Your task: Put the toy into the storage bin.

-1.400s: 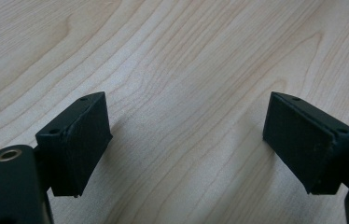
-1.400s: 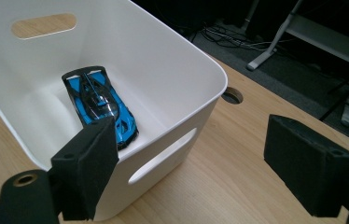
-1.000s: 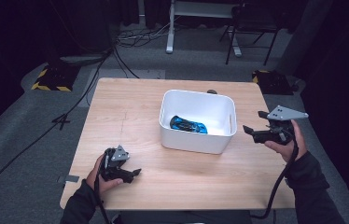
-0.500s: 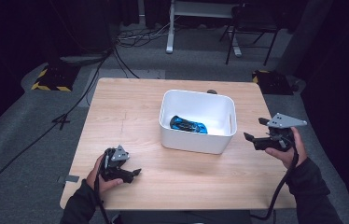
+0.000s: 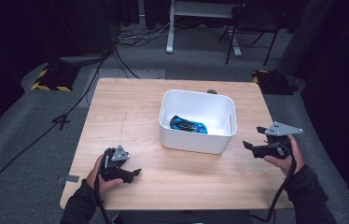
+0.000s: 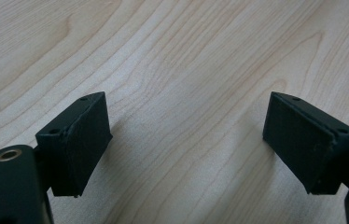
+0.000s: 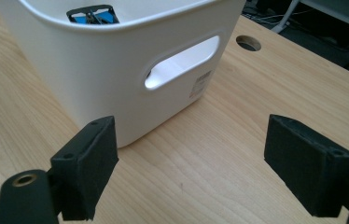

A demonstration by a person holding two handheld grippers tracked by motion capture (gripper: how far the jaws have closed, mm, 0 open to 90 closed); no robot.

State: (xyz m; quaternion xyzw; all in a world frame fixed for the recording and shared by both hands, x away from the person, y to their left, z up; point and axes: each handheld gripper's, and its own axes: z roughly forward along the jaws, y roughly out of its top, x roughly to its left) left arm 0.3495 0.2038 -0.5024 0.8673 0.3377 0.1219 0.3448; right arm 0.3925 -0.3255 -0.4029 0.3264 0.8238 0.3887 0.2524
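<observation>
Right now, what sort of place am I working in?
Probably a recording studio or lab, not a home: a lone wooden table on grey carpet, dark curtains around it, loose cables on the floor and hazard-striped floor plates nearby.

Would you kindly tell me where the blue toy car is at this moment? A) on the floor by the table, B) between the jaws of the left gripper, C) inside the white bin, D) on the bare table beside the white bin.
C: the blue toy car lies on the bottom of the white bin, with both grippers' jaws empty.
</observation>
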